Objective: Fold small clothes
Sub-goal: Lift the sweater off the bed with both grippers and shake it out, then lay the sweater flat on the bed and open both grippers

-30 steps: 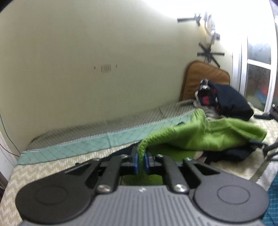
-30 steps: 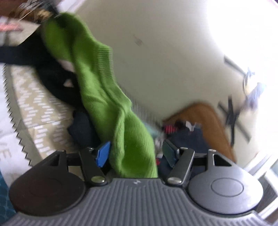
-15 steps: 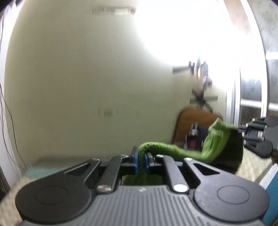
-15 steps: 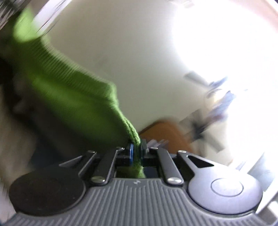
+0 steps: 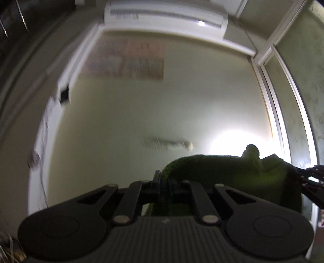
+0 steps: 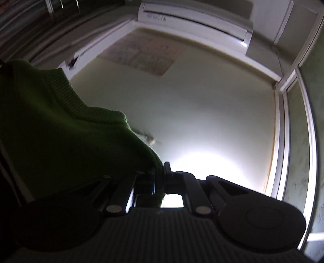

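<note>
1. The wall [image 5: 162,113] fills the middle of both views, with the air conditioner [image 5: 166,14] along the top edge and the window frame [image 5: 283,101] down the right side. Both cameras tilt steeply upward, so no bed or other surface shows. Judged from that, the garment hangs high in the air.

2. The green knit sweater [image 6: 56,129] takes up the left half of the right wrist view, its ribbed hem running from upper left down to the centre. In the left wrist view it stretches from lower centre to the right edge. It spans between the two grippers, well clear of any support.

3. The left hand-held gripper [image 5: 165,183] is clenched on a knit edge at lower centre. The right hand-held gripper [image 6: 160,182] is likewise clamped on an edge at lower centre of its own view.

4. The step in hand appears to be lifting and spreading the sweater before laying it flat. To do it well:
   - keep both pinches firm, since knit slips easily;
   - draw the hands apart until the held edge is taut, without stretching the ribbing;
   - let the body hang free so creases drop out;
   - hold both hands level.

5. The pictures are blurred and backlit, so which corners are held cannot be told.
</note>
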